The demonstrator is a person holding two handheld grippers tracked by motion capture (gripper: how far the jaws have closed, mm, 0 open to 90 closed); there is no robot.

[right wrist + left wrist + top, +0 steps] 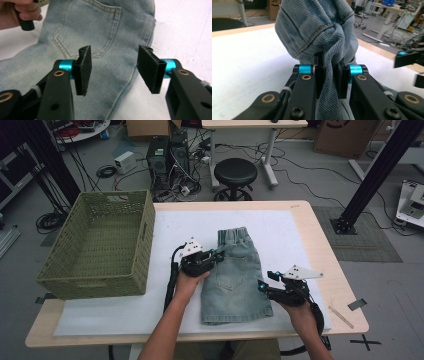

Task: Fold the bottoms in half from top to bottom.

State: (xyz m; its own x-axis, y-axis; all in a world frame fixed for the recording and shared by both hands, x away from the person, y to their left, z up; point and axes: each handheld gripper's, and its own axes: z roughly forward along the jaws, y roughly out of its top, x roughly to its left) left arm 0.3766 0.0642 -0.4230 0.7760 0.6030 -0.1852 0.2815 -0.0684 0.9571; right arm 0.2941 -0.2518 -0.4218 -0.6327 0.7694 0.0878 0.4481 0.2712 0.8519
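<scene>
At centre of the high view, denim shorts (235, 277) lay flat on the white table cover (110, 312), folding apparently just begun. Left gripper (216, 253), centre-left, clamped tight on a bunched fold of the denim near the waistband. Right gripper (264, 285), lower right, jaws about half apart and empty at the shorts' right hem. Next, probably: close on that edge.

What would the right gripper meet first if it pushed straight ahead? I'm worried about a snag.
Probably the faded blue denim shorts: the right gripper has open jaws straddling their edge, though its height above the cloth is unclear.
</scene>
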